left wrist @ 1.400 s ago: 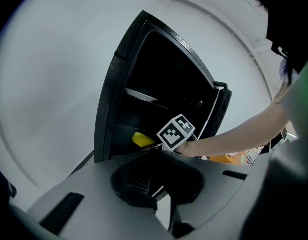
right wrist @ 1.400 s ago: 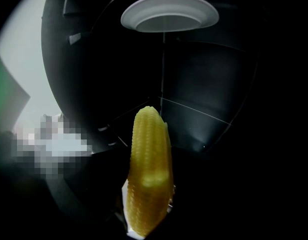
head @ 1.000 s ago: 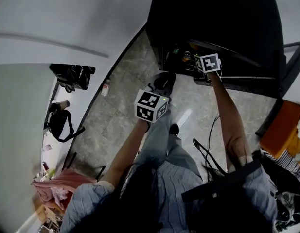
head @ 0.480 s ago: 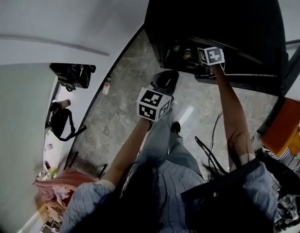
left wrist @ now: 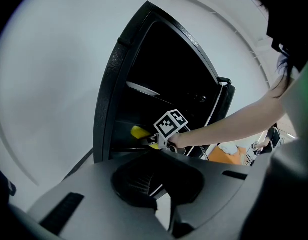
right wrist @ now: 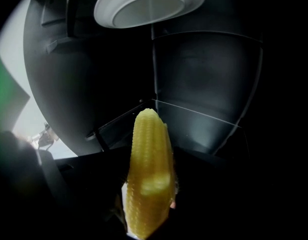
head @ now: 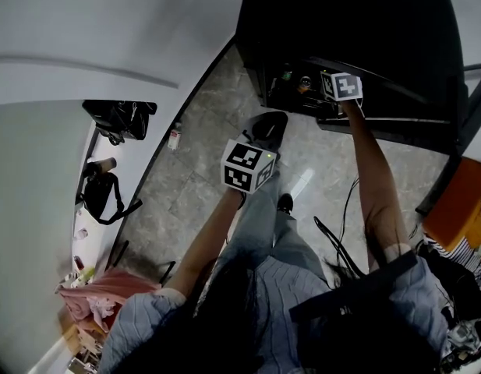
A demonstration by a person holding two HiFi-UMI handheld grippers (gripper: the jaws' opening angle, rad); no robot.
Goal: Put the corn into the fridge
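A yellow corn cob (right wrist: 150, 164) is pinched by its base in the right gripper (right wrist: 148, 211). Its long axis runs straight along the jaws, so the tip points deep into the open black fridge (head: 341, 22). The cob is already past the fridge's front edge. It hangs just above a glass shelf (right wrist: 193, 116) inside the fridge and well below a white plate (right wrist: 149, 1) on the fridge's upper level. The right arm is stretched almost straight toward the fridge opening, so this gripper is clearly the nearer one. The left gripper (left wrist: 166, 211) is held back from the fridge, above the person's legs and the stone floor (head: 201, 170), on a bent arm. Its jaws are drawn close with only a thin slit between them and nothing in it. Setting the cob down likely needs only a short drop onto the glass shelf, lengthwise into the fridge.
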